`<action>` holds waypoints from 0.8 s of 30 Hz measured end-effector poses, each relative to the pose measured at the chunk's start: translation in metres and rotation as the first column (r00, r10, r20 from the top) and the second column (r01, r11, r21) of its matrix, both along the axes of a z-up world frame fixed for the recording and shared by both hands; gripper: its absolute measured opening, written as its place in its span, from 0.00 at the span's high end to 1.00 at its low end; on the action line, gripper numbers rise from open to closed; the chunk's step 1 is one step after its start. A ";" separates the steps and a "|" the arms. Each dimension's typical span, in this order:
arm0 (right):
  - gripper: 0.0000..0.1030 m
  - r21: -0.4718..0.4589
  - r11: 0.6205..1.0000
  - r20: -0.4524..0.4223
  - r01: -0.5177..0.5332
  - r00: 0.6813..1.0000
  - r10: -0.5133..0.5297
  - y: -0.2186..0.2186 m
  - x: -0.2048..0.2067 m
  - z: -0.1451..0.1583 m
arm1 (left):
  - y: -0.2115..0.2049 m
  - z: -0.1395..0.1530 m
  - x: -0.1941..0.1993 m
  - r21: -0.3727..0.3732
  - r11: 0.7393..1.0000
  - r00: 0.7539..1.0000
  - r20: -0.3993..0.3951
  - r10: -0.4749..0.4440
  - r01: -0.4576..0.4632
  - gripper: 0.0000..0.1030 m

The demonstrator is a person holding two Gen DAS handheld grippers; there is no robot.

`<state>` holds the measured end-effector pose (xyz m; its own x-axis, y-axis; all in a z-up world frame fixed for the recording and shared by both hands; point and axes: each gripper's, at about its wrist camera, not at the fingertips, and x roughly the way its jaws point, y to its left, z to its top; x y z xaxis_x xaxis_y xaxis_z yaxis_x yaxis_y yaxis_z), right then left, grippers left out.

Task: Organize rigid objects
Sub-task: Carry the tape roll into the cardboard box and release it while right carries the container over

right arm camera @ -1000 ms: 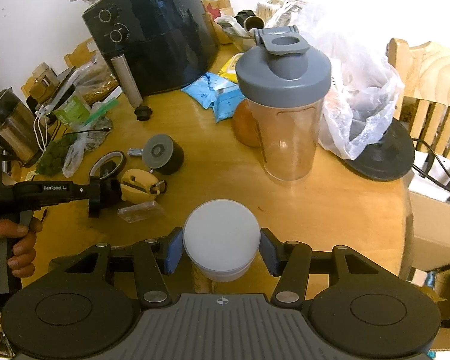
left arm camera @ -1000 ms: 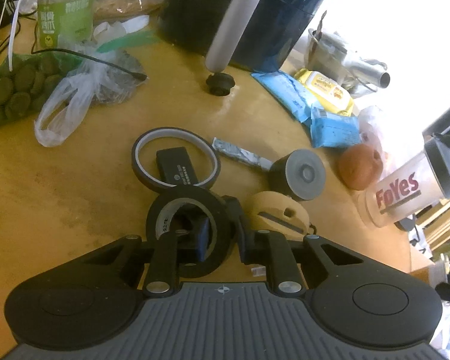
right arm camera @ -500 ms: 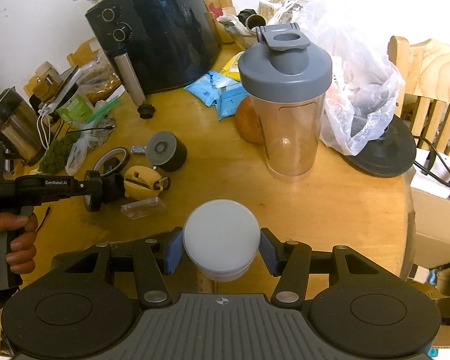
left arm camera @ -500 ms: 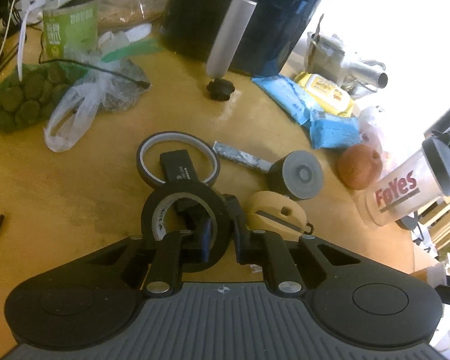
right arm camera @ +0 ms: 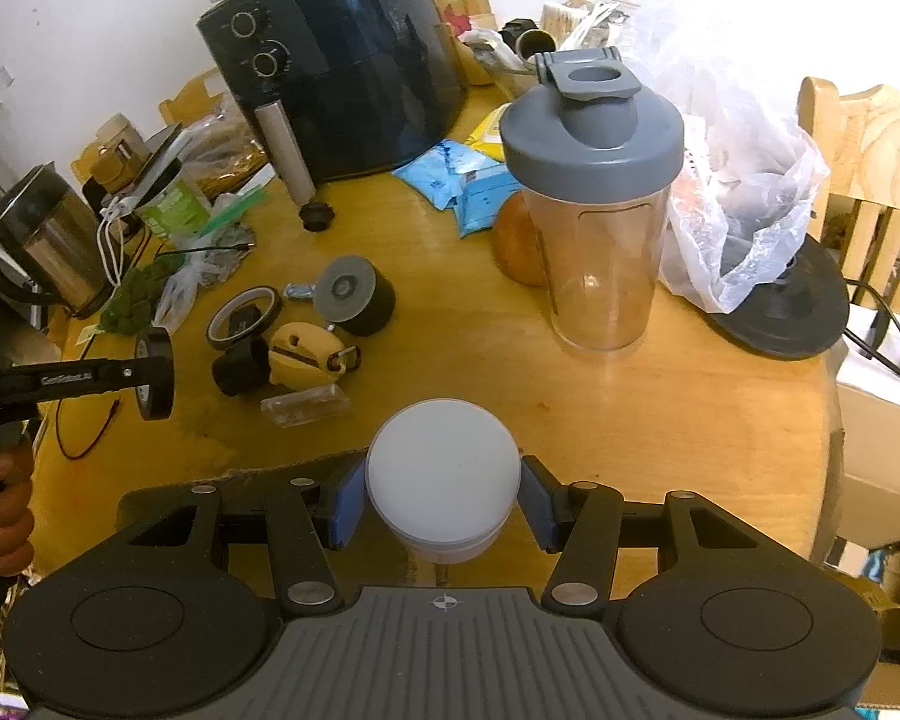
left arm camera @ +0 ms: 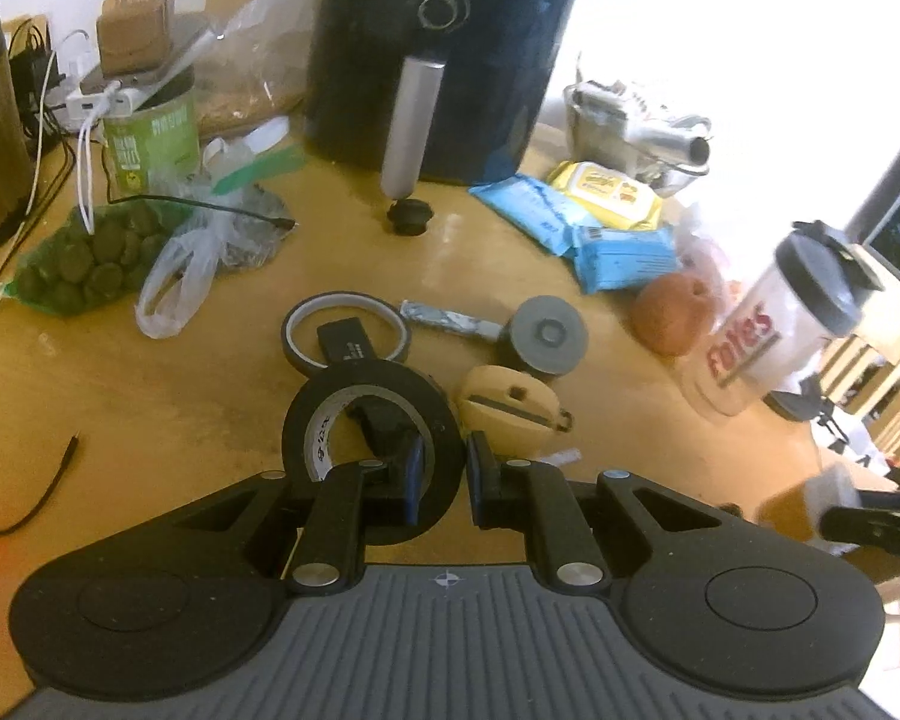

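Left gripper (left arm camera: 441,483): jaws clamped on black tape roll (left arm camera: 372,420), one finger through its hole. Right gripper (right arm camera: 442,501): jaws closed around white round container (right arm camera: 442,474), centred between fingers.

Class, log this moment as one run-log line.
left claw: shut on black tape roll, clear of table | right claw: gripping white jar

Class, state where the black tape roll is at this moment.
The black tape roll is pinched by its rim in the left gripper, lifted off the table; in the right wrist view it hangs at far left, beside the yellow case.
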<state>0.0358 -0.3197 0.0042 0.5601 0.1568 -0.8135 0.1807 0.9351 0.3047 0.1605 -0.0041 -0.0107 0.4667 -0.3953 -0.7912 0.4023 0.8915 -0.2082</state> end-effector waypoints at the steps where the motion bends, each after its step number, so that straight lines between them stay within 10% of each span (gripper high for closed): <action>1: 0.45 0.002 1.000 0.001 -0.005 1.000 0.005 0.000 -0.001 0.000 | 0.000 0.003 -0.006 -0.002 1.000 1.000 -0.001 0.002 -0.002 0.85; 14: 0.45 0.035 0.997 0.018 -0.075 0.997 0.074 0.007 -0.011 0.001 | -0.015 0.016 -0.075 0.186 0.979 0.996 0.015 -0.082 0.078 0.85; 24: 0.45 0.046 0.993 0.035 -0.112 0.993 0.111 0.012 -0.017 0.007 | -0.040 -0.001 -0.111 0.337 0.912 0.971 -0.033 -0.238 0.235 0.85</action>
